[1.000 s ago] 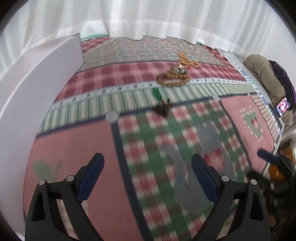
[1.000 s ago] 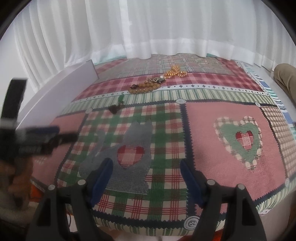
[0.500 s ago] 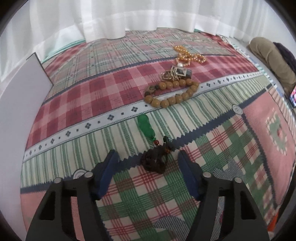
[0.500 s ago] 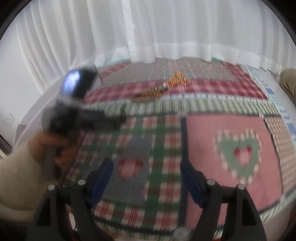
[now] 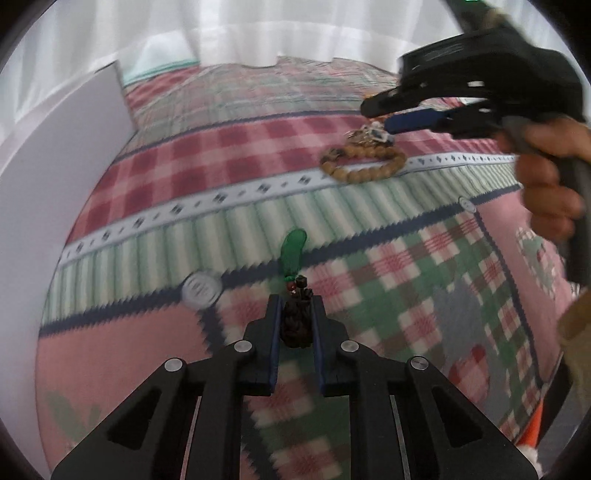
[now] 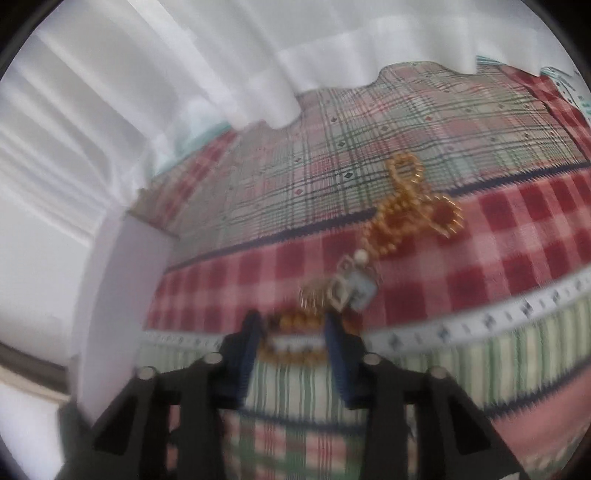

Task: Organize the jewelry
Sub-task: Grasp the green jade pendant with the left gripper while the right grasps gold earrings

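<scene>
Room: white curtains point(image 5: 229, 33) hang behind a quilt point(image 5: 229, 155) patched in red, green and pink plaid; we see a white board point(image 5: 55, 192) standing at its left edge.
Left tongs point(image 5: 295, 314): we are closing them on the dark knot point(image 5: 295, 326) of a charm, which sits between the blue pads, seemingly touching both.
Charm: its green pendant point(image 5: 292, 251) lies on the quilt just beyond the tips.
Right tongs point(image 6: 291, 332): narrow and closing, we hold them over the wooden bracelet point(image 6: 295, 321); blur hides whether the pads touch it.
Silver pieces point(image 6: 347, 291): just past the bracelet.
Gold chain point(image 6: 410, 206): farther back, on the red check.
Hand point(image 5: 546, 177): grips the right tool's handle.
</scene>
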